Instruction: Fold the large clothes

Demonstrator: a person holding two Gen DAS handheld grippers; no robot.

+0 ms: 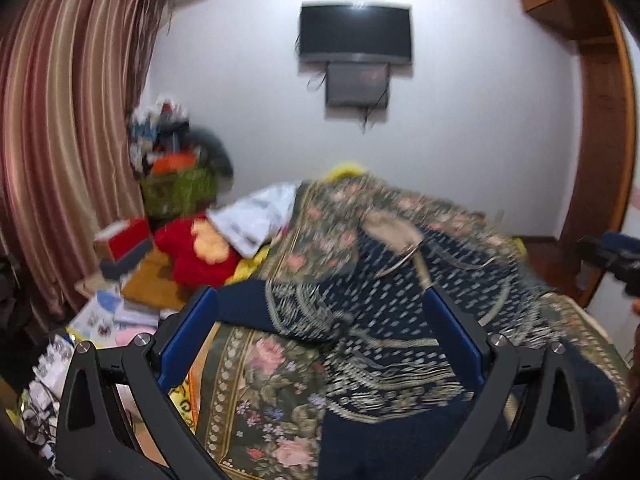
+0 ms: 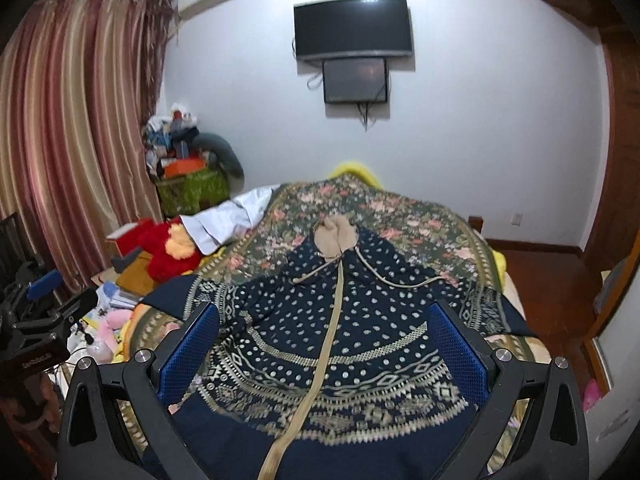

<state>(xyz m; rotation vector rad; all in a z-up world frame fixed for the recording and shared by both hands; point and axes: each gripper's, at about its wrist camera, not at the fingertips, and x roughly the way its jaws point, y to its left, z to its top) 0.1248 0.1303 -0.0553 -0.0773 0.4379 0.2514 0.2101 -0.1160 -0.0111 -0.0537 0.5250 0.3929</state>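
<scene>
Navy knit with cream dots and geometric bands — a hooded zip cardigan [image 2: 340,340] — lies front-up on the bed [image 2: 420,216], over a green floral bedspread [image 2: 400,204]. Its beige-lined hood [image 2: 335,236] points toward the far wall, the beige zipper strip [image 2: 320,364] runs down the middle toward the camera, and both sleeves are spread out to the sides. Laid flat and symmetric like this, the garment looks ready for a first fold, probably a sleeve brought in toward the zipper.

In the right wrist view, the right gripper [image 2: 324,352] hovers above the hem, its blue-padded fingers [image 2: 188,356] spread wide and holding nothing. The wide stance suits a grab at a thick knit edge.

The left gripper [image 1: 320,344] sits off to the cardigan's left side, near the spread sleeve [image 1: 248,306]; its fingers [image 1: 186,344] are likewise wide apart and empty. That view is smeared with motion blur, so the cloth's exact lie there is hard to read — it seems rumpled, but I cannot say for sure.

Beside the bed there is clutter: a red plush toy [image 2: 168,248], a white cloth [image 2: 224,220] draped at the bed's edge, and striped curtains [image 2: 72,128] beyond. A wall-mounted television [image 2: 354,26] hangs opposite. None of it is in the way of the fold.
</scene>
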